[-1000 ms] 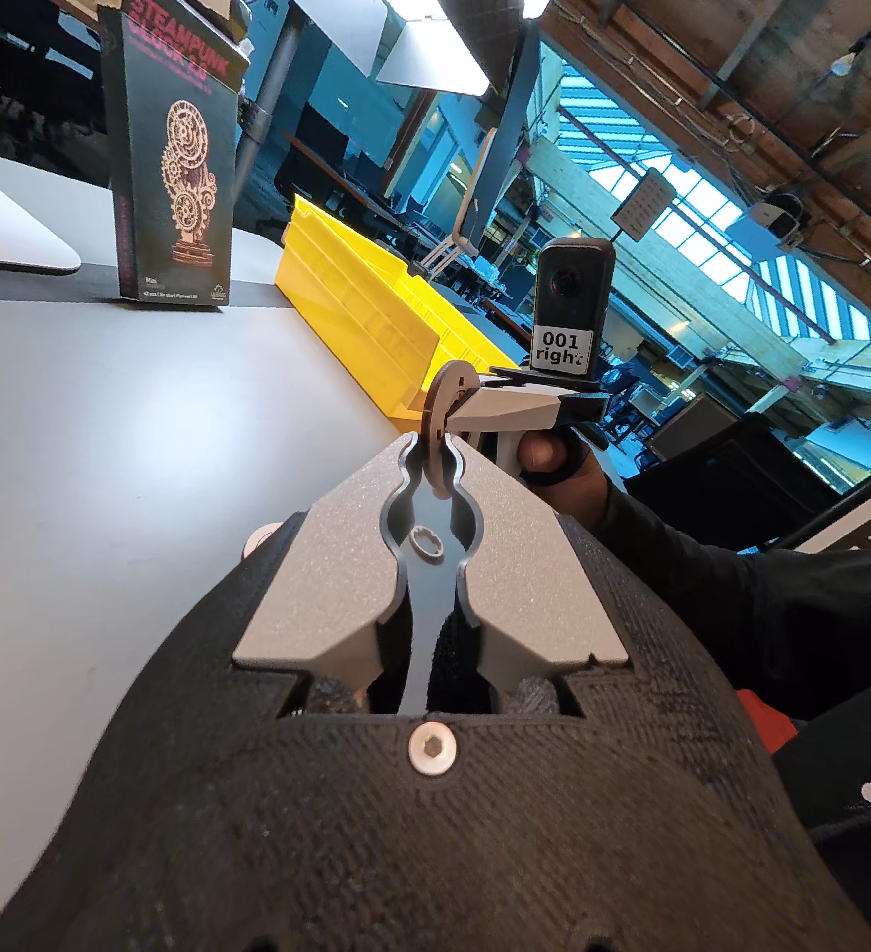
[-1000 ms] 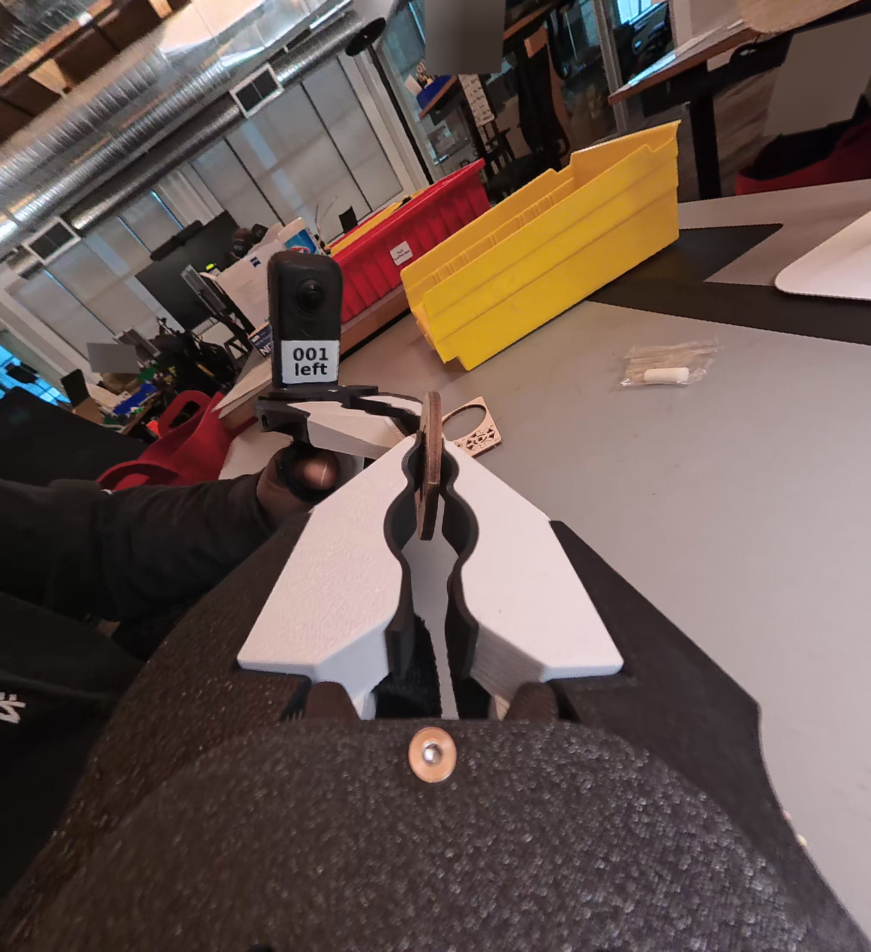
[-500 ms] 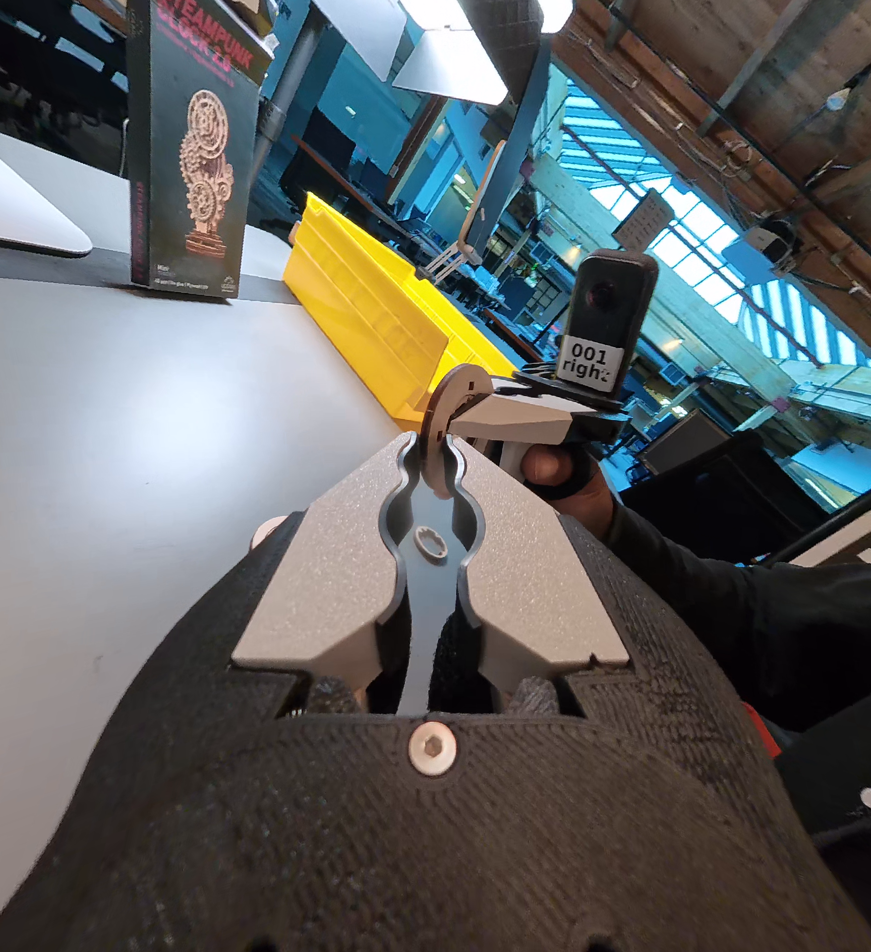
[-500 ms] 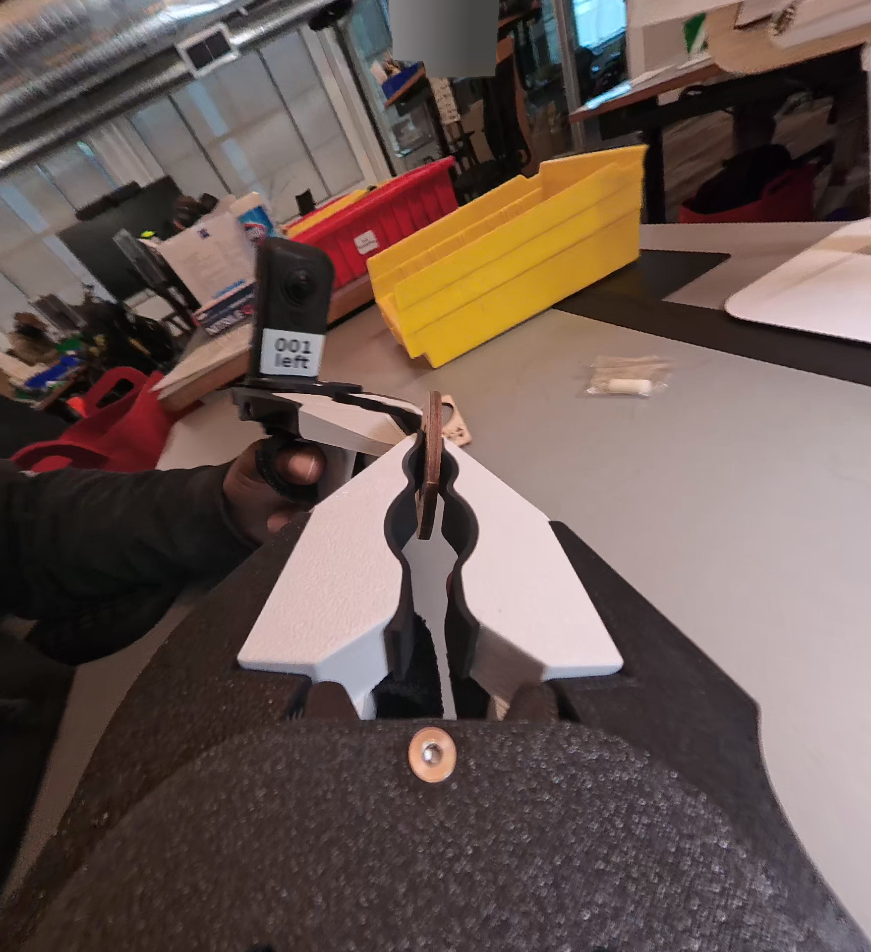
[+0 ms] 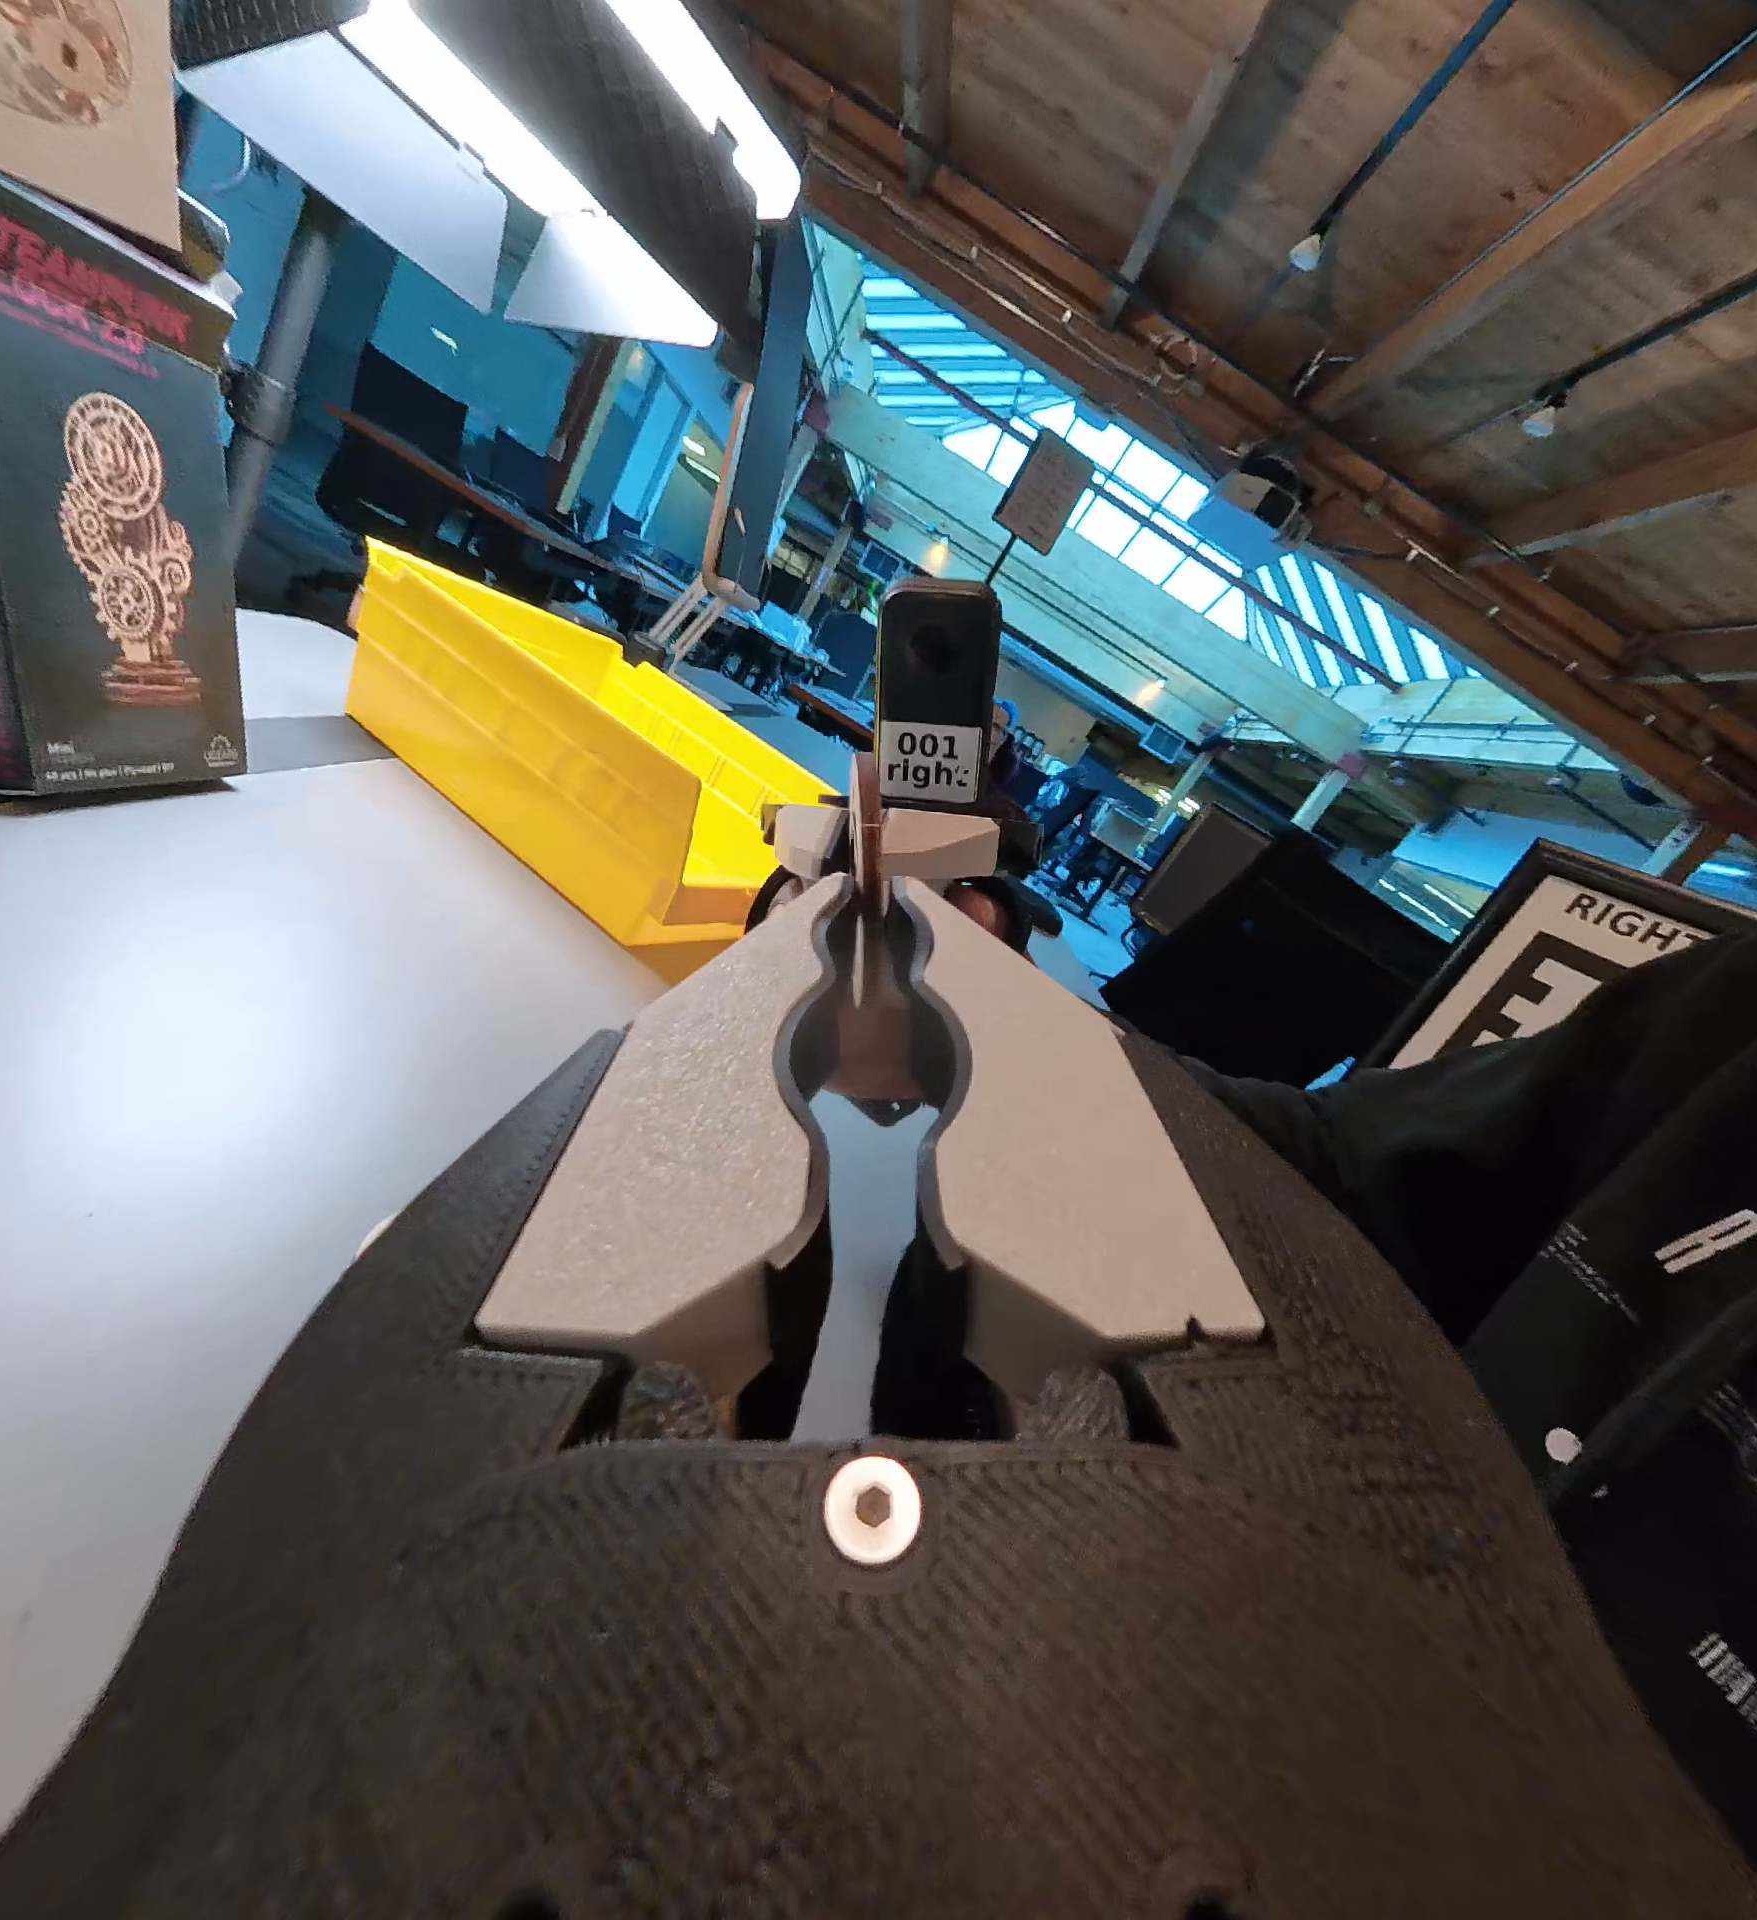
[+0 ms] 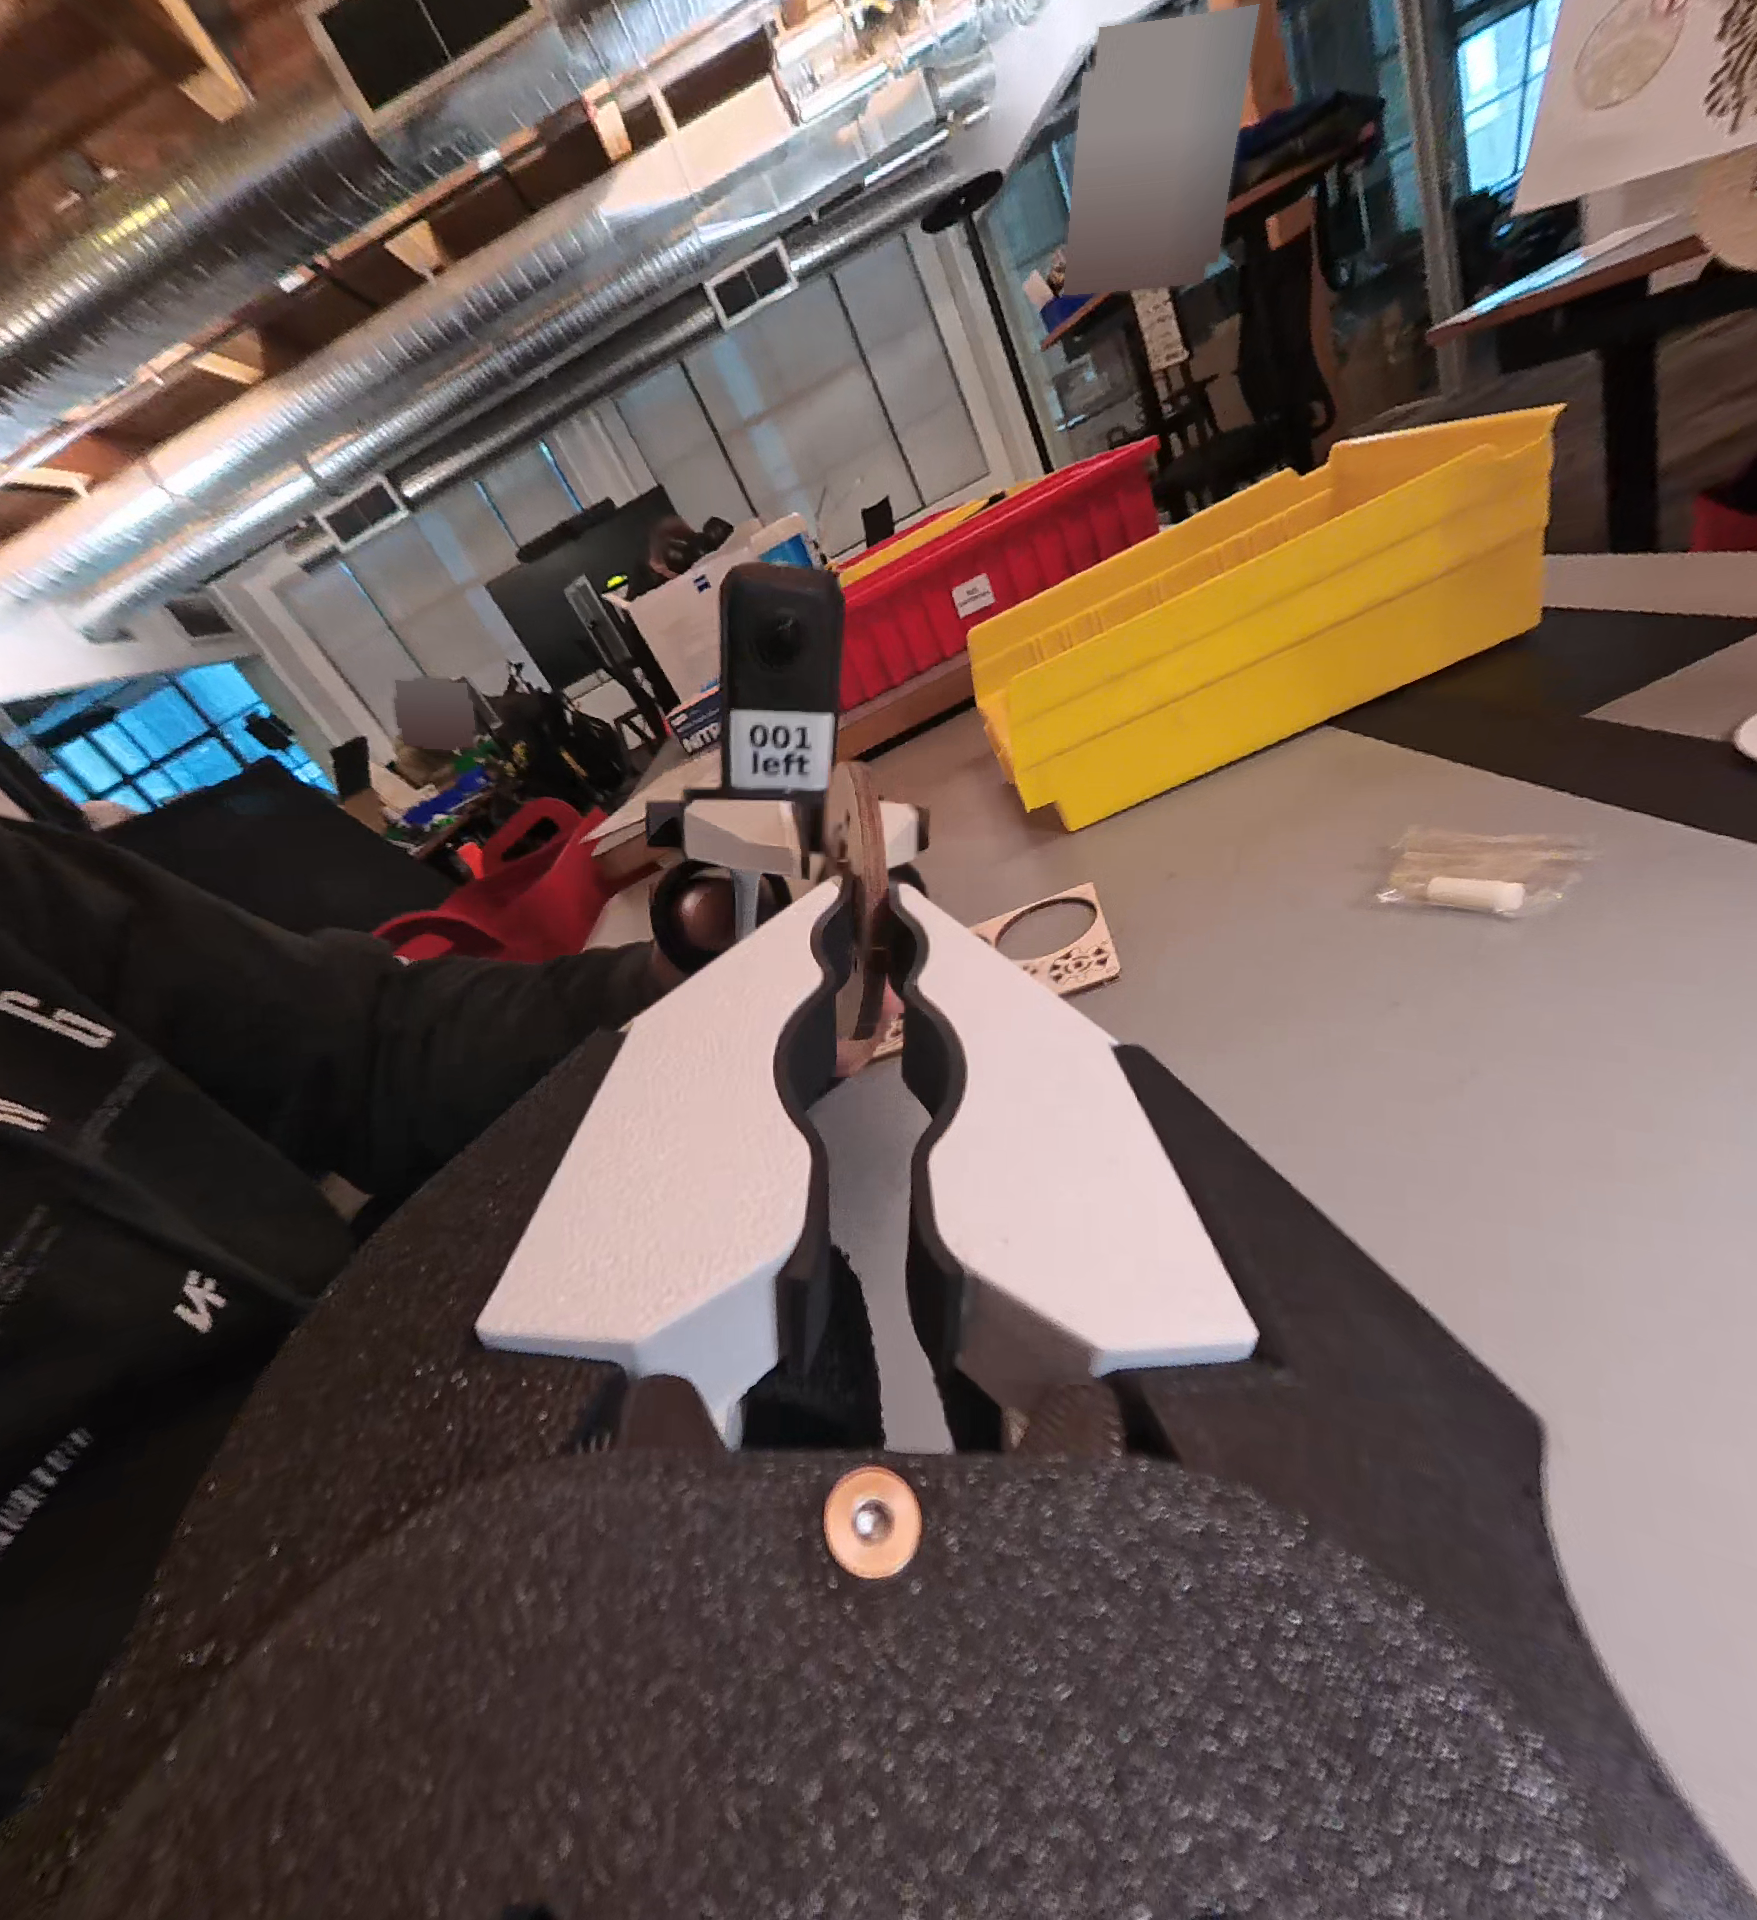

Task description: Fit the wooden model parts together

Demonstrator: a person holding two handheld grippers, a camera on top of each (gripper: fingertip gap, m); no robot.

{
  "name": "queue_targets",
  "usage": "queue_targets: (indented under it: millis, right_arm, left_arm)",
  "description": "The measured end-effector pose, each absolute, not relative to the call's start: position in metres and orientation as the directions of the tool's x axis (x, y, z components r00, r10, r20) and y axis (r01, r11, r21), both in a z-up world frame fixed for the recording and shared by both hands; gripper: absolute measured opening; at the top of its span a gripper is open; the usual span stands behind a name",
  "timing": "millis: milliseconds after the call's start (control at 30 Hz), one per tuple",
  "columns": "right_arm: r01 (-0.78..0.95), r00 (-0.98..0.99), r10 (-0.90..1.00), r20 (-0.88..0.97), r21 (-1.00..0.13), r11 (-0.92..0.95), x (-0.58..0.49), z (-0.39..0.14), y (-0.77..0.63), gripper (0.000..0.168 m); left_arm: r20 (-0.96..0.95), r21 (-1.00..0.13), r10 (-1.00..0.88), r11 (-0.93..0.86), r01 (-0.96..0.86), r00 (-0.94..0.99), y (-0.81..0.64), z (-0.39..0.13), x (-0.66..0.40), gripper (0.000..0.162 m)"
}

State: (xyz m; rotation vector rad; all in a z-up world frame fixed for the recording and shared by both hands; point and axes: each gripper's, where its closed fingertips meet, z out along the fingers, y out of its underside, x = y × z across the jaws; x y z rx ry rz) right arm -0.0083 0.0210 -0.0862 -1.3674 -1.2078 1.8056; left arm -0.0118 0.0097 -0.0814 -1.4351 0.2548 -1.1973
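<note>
A thin round wooden disc (image 6: 858, 862) is held in the air between the two grippers, which face each other tip to tip. My right gripper (image 6: 863, 909) is shut on its near edge. My left gripper (image 5: 869, 909) is shut on the same wooden disc, which is edge-on in the left wrist view (image 5: 866, 883). The left gripper shows beyond the disc in the right wrist view (image 6: 812, 831), and the right gripper beyond it in the left wrist view (image 5: 884, 842). I cannot tell whether the disc is one part or two pressed together.
A yellow bin (image 6: 1269, 623) and a red bin (image 6: 999, 582) stand at the far table edge. A wooden sheet with a round cutout (image 6: 1050, 935) and a small plastic bag (image 6: 1476, 883) lie on the grey table (image 6: 1373, 1143). A black model box (image 5: 95, 540) stands at the back left. My two grippers' fingertips are within a few centimetres of each other.
The two grippers have swung into line head-on and tilted upward. The disc, seen partly face-on in the left wrist view before, now shows edge-on. Both stay shut.
</note>
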Motion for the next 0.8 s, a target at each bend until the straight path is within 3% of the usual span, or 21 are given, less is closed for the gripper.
queue_targets:
  millis: [100, 200, 333, 567, 800]
  right_arm:
    - [0.154, -0.309, 0.845, -0.437, -0.899, -0.409, -0.009, -0.098, 0.018, 0.0]
    - [0.253, -0.32, 0.859, -0.399, -0.91, -0.329, -0.011, -0.113, 0.006, 0.0]
    - [0.275, -0.294, 0.883, -0.365, -0.917, -0.288, -0.016, -0.119, 0.003, 0.003]
    - [0.036, -0.291, 0.78, -0.554, -0.821, -0.57, -0.028, -0.086, 0.013, 0.004]
    - [-0.081, -0.371, 0.679, -0.634, -0.706, -0.704, -0.031, -0.068, 0.007, 0.002]
  left_arm:
    - [0.525, -0.833, -0.73, -0.334, 0.441, 0.438, 0.011, -0.083, -0.018, 0.017]
    - [0.491, -0.868, -0.725, -0.359, 0.344, 0.483, 0.011, -0.091, -0.014, 0.018]
    - [0.387, -0.922, -0.721, -0.324, 0.214, 0.574, 0.012, -0.104, -0.006, 0.005]
    - [0.555, -0.784, -0.671, -0.223, 0.58, 0.492, 0.019, -0.071, -0.019, 0.002]
    - [0.587, -0.712, -0.668, -0.156, 0.685, 0.458, 0.016, -0.056, -0.026, 0.002]
